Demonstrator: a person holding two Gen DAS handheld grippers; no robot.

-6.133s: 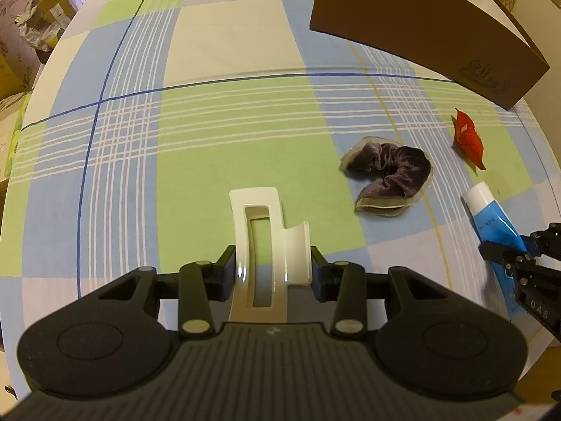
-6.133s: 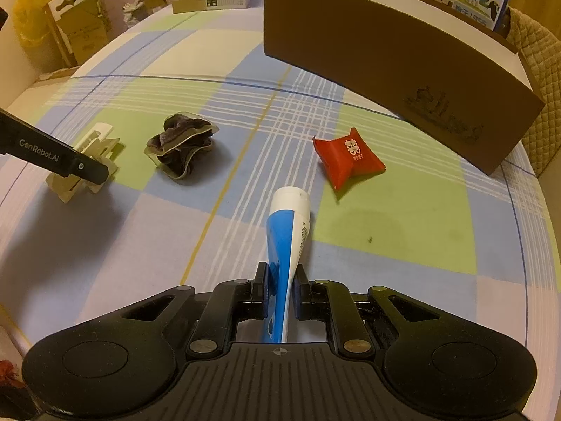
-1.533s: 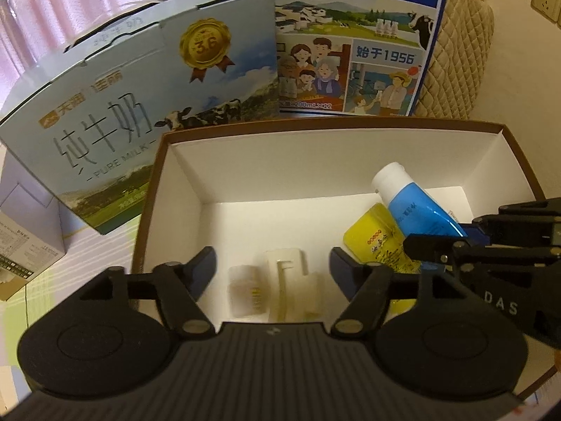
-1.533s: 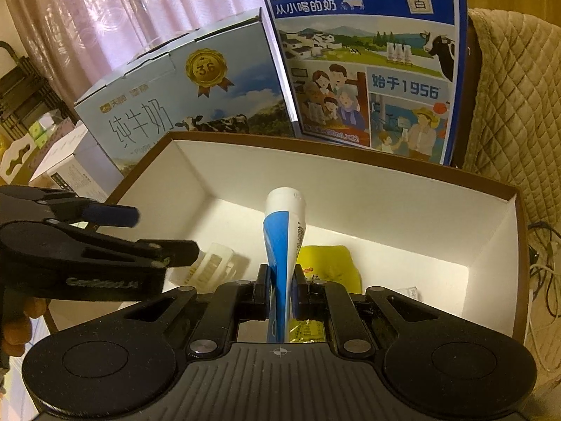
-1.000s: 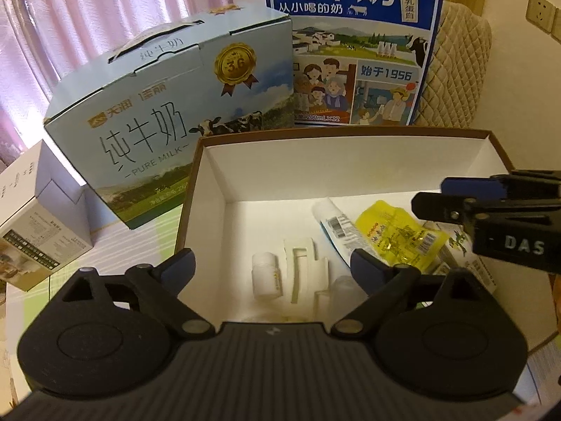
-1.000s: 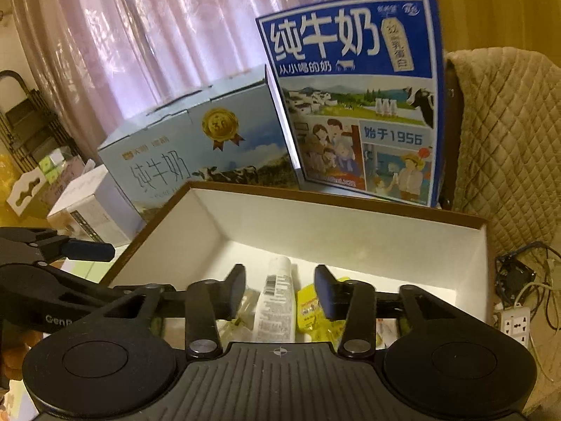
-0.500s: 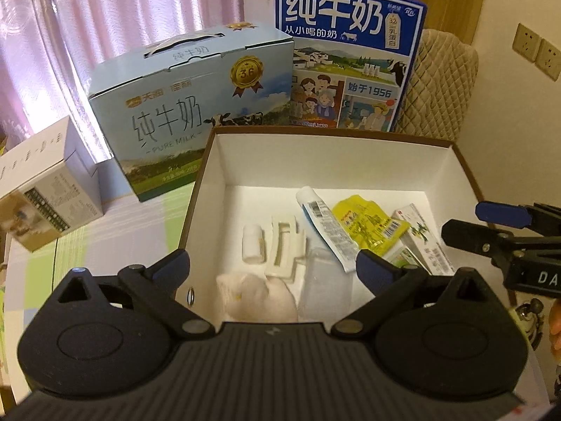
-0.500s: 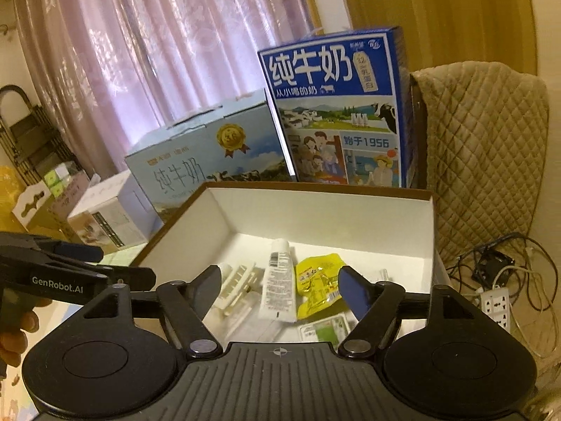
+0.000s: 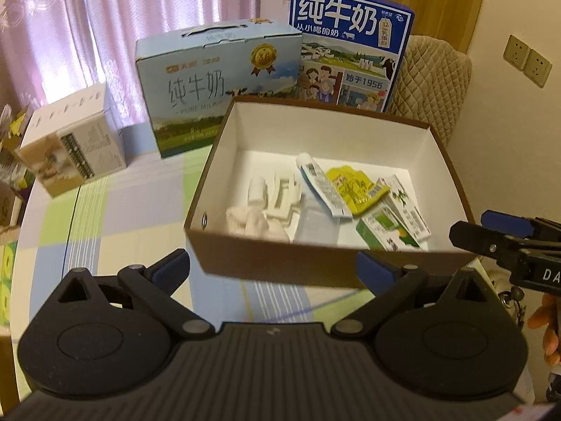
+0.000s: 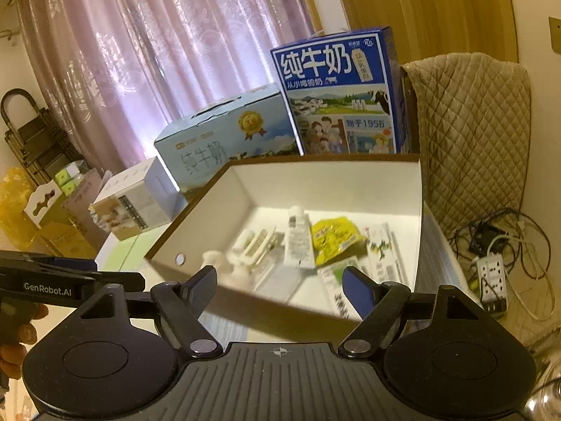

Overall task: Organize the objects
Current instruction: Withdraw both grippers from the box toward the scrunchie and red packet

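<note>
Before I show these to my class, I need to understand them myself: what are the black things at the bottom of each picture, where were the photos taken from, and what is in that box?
Nobody here is a robot. A person holds a two-finger gripper in each hand, with a wide-angle camera on each looking forward along its fingers. One picture comes from the left gripper, the other from the right gripper. Both are open and hold nothing.

In front of them a brown box with a white inside stands on a checked tablecloth. In it lie a white tube, a yellow packet, a white hair clip, a small white bottle, something white and fluffy and green-printed packets.

Behind it stand two milk cartons.
</note>
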